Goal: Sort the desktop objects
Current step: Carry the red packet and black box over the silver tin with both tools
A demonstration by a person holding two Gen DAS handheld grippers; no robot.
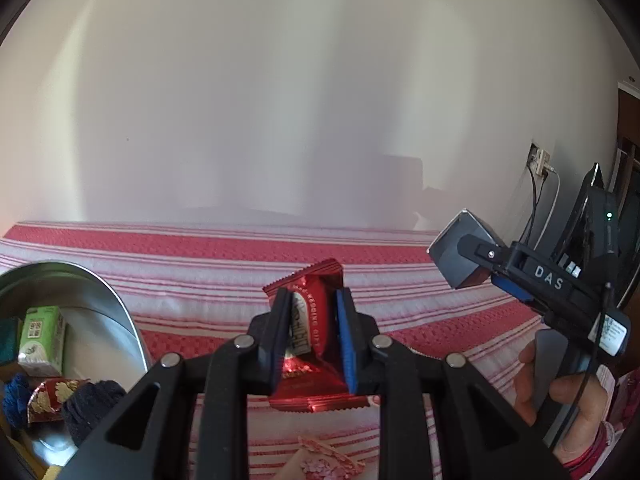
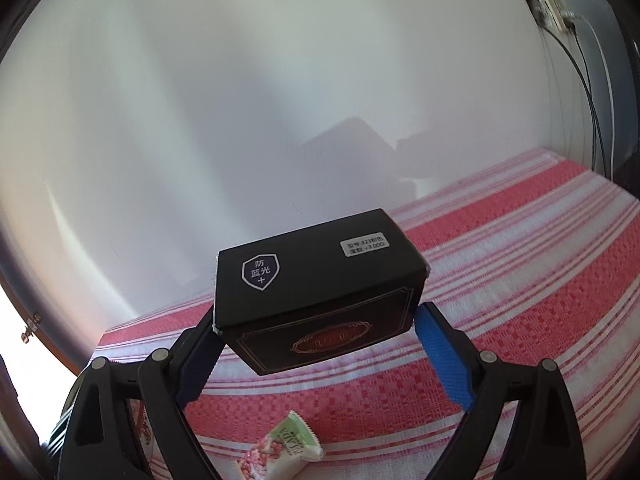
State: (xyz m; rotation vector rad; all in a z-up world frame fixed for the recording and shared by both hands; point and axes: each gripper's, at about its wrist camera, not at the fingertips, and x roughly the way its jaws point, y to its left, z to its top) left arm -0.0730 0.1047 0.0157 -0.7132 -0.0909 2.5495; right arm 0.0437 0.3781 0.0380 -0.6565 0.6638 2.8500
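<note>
My left gripper (image 1: 314,336) is shut on a red foil snack packet (image 1: 310,364) and holds it above the red and white striped cloth (image 1: 208,252). My right gripper (image 2: 320,334) is shut on a black box (image 2: 316,276) with a shield mark and a white label, held above the cloth. The right gripper and its box (image 1: 460,254) also show at the right of the left wrist view, held by a hand. A green and pink sweet packet (image 2: 288,446) lies on the cloth below the right gripper.
A round metal tin (image 1: 100,292) stands at the left and holds a green carton (image 1: 42,340), dark knitted balls and a red and gold wrapper. A pink wrapper (image 1: 320,458) lies under the left gripper. A white wall backs the table; cables hang at the right (image 2: 588,92).
</note>
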